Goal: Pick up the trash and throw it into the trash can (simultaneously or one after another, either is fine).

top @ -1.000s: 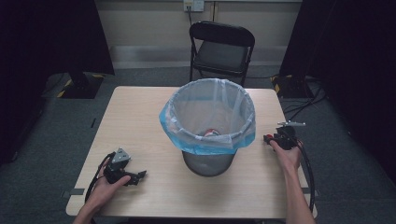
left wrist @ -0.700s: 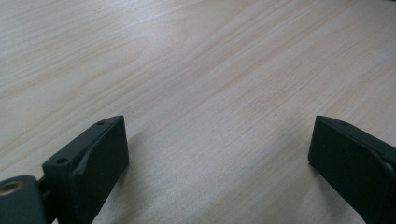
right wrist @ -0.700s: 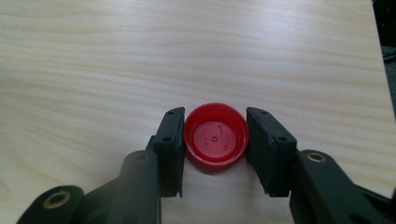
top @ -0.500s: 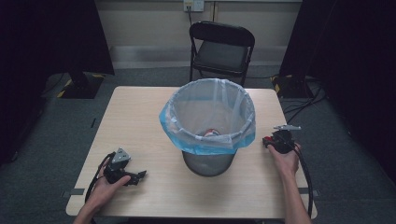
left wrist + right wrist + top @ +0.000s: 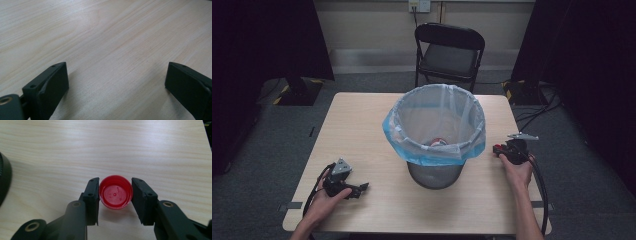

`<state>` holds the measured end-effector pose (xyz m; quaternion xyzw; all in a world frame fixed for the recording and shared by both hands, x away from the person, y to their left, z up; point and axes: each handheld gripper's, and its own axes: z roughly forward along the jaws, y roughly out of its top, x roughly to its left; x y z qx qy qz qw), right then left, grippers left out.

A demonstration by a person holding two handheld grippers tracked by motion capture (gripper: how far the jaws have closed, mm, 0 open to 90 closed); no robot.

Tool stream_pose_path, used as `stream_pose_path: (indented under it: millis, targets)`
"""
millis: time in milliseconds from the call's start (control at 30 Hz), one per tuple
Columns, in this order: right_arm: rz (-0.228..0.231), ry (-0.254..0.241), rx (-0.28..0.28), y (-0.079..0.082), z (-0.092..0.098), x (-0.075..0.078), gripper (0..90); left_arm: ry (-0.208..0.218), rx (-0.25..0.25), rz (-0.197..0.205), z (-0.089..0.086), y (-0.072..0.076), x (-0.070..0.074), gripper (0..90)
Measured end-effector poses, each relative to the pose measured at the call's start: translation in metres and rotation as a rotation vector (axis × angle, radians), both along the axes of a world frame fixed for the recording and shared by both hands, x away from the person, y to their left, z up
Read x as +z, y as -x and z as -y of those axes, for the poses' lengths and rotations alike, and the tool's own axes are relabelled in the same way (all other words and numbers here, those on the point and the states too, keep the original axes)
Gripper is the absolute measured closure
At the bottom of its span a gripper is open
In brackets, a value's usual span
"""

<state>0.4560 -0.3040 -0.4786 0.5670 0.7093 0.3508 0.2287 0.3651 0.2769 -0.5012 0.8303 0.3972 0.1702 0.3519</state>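
Jaws of the right gripper have just been closing and now clamp a red bottle cap between their pads, one pad on each side of its rim. The cap sits open side up, low over the wooden table; whether it has left the wood I cannot tell. In the high view this gripper is at the table's right edge, just beside the bin, with the cap a small red spot at its tip.

To do this step well, the grip should stay square across the cap's widest part, since a round smooth rim can squirt out of flat pads; lift straight before swinging toward the bin, and clear the blue bag's folded edge before letting go.

The left gripper rests near the table's left front corner with its jaws spread wide and nothing between them, bare wood beneath.

The table is pale, clean-grained wood. The bin stands at its middle, lined with a clear bag edged in blue, something red lying inside. Beyond stand a black folding chair, grey carpet and dark curtains.
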Motion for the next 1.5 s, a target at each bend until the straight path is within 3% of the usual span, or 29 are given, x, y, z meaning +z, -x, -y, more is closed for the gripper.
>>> stream_pose_path:
  millis: [433,900,1200,1500]
  targets:
    - [0.082,-0.061,0.02,0.011,0.001,0.018,60.0,0.001,-0.001,0.0,0.0,0.0,0.0,4.5]
    - [0.131,-0.144,0.039,0.021,0.005,0.039,60.1,0.0,-0.001,0.0,0.0,0.0,0.0,4.5]
    - [0.213,-0.156,0.075,0.031,-0.004,0.068,60.1,0.0,-0.001,0.0,0.0,0.0,0.0,4.5]
    - [0.258,-0.163,0.098,0.036,-0.017,0.088,60.2,0.0,-0.002,0.0,0.0,0.0,0.0,4.5]
